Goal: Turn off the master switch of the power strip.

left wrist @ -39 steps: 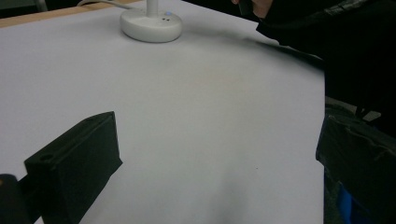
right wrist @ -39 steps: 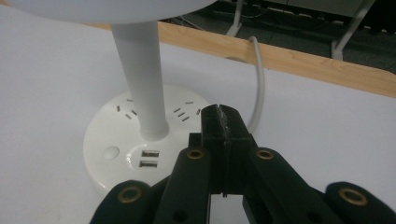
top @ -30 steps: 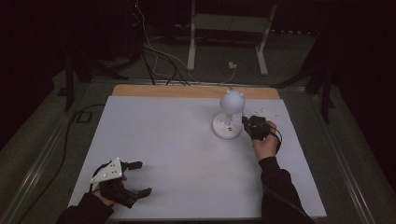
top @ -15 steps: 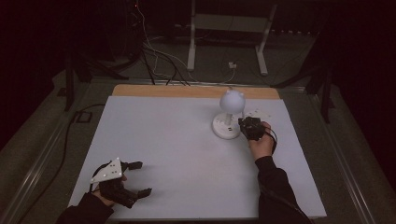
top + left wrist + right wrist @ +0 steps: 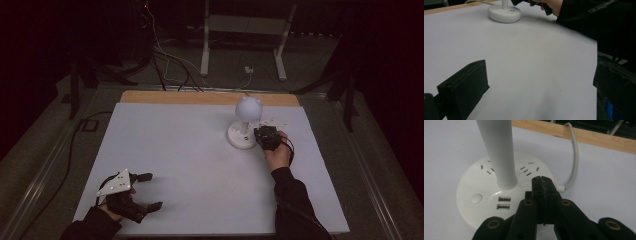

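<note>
Far right, my right gripper (image 5: 543,185), jaws closed on nothing, sits over lamp base (image 5: 474,185); press round button (image 5: 476,198) straight down, prob. gently. Left gripper (image 5: 131,192) gapes, idle.

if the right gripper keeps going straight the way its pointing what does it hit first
Most likely the round white plastic lamp base with sockets: the right gripper, fingers closed together, sits just above its top by the white upright stem. Depth is unclear; it could graze the stem first.

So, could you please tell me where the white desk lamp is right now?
In the high view the white desk lamp stands on the table's far right part, near the wooden edge, its base beside the right gripper.
</note>
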Available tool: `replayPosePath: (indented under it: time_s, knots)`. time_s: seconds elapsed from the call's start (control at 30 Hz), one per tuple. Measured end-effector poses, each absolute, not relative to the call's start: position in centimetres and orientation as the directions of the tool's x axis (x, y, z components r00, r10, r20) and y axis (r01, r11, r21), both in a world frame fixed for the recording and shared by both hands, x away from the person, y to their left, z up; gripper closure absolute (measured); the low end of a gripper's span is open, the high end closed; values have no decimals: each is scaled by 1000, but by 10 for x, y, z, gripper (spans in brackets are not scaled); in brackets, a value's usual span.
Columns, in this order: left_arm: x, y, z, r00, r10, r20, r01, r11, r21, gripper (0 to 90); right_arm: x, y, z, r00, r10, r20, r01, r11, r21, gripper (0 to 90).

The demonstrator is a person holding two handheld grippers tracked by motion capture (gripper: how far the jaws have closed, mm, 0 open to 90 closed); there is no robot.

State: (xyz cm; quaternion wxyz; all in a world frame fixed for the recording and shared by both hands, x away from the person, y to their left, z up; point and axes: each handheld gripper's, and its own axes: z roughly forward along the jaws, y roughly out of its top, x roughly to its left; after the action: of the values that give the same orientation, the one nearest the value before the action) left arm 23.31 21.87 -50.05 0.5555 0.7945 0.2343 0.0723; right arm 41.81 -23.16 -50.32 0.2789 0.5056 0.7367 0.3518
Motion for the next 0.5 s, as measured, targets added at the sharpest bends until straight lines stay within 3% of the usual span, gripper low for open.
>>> replayPosePath:
  time_s: [0.5]
  knots:
    - [233, 218, -501, 880, 453, -143, 291, -277, 916, 3, 419, -229, -507, -337, 938, -76, 548, 261, 795, 900]
